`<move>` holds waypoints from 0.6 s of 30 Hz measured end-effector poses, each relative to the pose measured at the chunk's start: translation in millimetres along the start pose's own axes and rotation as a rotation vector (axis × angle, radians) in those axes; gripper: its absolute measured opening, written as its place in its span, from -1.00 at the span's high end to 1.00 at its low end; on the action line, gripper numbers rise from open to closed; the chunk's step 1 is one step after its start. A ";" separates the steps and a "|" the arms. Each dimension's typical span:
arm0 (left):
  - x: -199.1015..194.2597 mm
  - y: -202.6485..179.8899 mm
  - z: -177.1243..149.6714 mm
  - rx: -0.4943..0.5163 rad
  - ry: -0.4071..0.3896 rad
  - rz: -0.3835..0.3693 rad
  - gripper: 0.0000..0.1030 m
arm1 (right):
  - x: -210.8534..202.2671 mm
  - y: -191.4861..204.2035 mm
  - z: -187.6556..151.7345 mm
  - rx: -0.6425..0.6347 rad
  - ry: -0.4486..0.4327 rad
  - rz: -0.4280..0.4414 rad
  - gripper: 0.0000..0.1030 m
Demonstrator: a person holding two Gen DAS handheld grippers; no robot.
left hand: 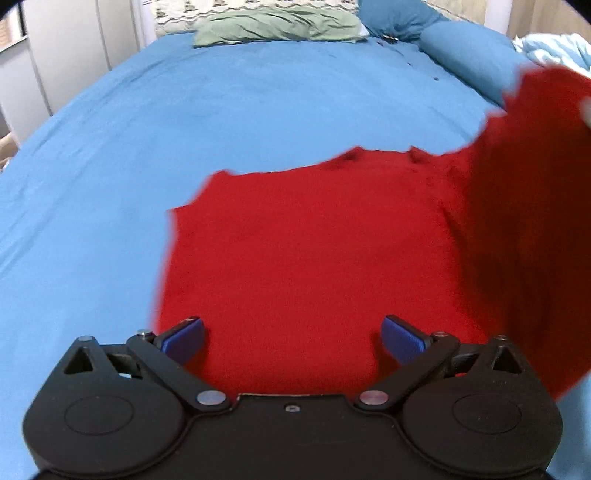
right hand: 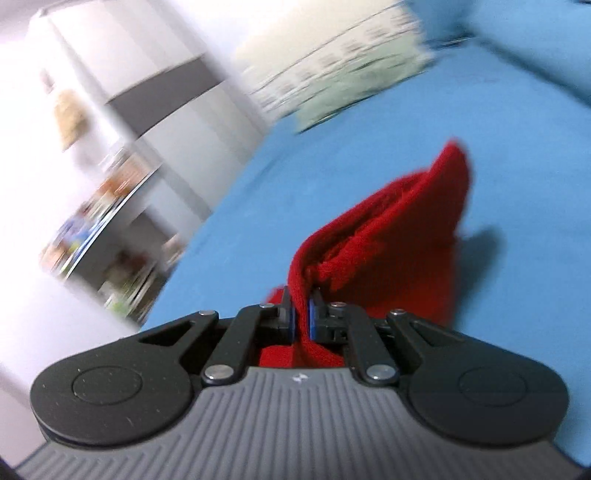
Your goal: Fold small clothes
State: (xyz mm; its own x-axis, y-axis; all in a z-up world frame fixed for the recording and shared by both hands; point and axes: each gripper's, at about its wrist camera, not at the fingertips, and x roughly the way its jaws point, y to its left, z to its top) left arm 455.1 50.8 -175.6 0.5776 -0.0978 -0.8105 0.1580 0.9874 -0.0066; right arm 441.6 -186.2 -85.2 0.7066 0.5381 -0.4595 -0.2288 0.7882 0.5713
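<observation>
A big bed (left hand: 229,103) with a blue sheet fills most of the left wrist view. At its far end lie a green pillow (left hand: 277,27) and, behind it, a patterned pillow (left hand: 255,6). A blue pillow (left hand: 465,55) sits along the far right side, with a bunched-up pale blue cloth (left hand: 554,48) next to it. White cupboards (left hand: 62,48) stand past the left edge of the bed.

A red knitted garment (left hand: 306,266) lies spread out on the sheet, near the front and a bit to the right. Most of it lies flat. Its right side is lifted up off the bed and stands like a wall on the right of the picture.

The left gripper (left hand: 293,338) is right above the near edge of the red garment. Its two blue fingers (left hand: 184,338) are spread wide apart and hold nothing.

The right wrist view is blurry. In it, the right gripper (right hand: 302,317) is squeezed tight on a fold of the red garment (right hand: 388,236). The cloth is pinched between the blue pads and rises up in a bunch in front of the gripper, above the blue sheet. Far off are the pillows, and a white shelf (right hand: 107,206) with colourful things on it that are too blurry to name.
</observation>
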 end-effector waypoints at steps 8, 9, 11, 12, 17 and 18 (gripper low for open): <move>-19.5 77.7 -68.2 -0.059 0.031 -0.043 -1.00 | 171.6 82.7 -80.8 -0.160 0.372 0.017 0.58; -20.9 80.8 -74.4 -0.059 0.024 -0.051 -1.00 | 185.8 85.9 -94.0 -0.195 0.414 -0.016 0.56; -25.1 82.5 -81.9 -0.056 0.002 -0.064 -1.00 | 191.7 93.6 -105.7 -0.253 0.402 -0.042 0.48; -27.5 81.6 -83.9 -0.053 -0.010 -0.075 -1.00 | 190.5 95.3 -105.8 -0.259 0.386 -0.035 0.19; -44.4 71.7 -84.7 -0.061 -0.070 -0.106 -1.00 | 166.7 106.5 -87.9 -0.242 0.306 0.055 -0.54; -49.4 69.7 -84.2 -0.063 -0.087 -0.110 -1.00 | 155.4 106.8 -80.4 -0.250 0.277 0.063 -0.55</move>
State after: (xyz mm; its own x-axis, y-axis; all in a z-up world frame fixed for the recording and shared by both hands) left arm 370.2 134.9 -185.3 0.6271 -0.2132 -0.7492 0.1747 0.9758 -0.1315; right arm 473.2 5.6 -150.3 0.4858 0.6215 -0.6146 -0.4470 0.7809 0.4364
